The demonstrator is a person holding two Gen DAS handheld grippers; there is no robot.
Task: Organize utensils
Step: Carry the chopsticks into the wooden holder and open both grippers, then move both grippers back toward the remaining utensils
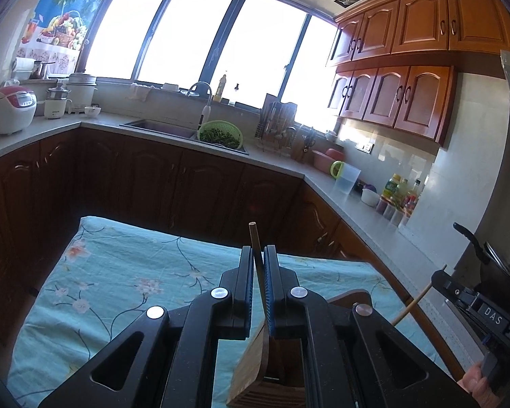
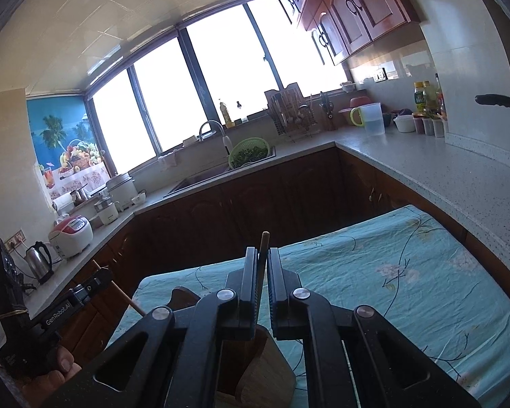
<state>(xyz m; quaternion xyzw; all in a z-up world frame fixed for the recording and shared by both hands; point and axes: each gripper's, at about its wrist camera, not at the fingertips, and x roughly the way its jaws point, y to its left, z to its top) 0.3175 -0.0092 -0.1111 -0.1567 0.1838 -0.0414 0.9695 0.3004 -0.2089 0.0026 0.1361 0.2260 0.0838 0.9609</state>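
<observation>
Both grippers' fingers clamped on chopsticks: left gripper [image 1: 258,255], right gripper [image 2: 261,258]; wooden holder [image 2: 258,367] below.

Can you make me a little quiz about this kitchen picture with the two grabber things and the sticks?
1. True or false: the left gripper is shut on a chopstick.
2. What lies right under both grippers? A) the wooden holder B) the sink C) the kettle
3. Fill in: the green colander sits at the ____.

Key: 1 true. The right gripper also clamps a chopstick. 2 A: it stands on the flowered cloth, and I cannot tell whether the sticks' lower ends are inside it. 3 sink.
</observation>
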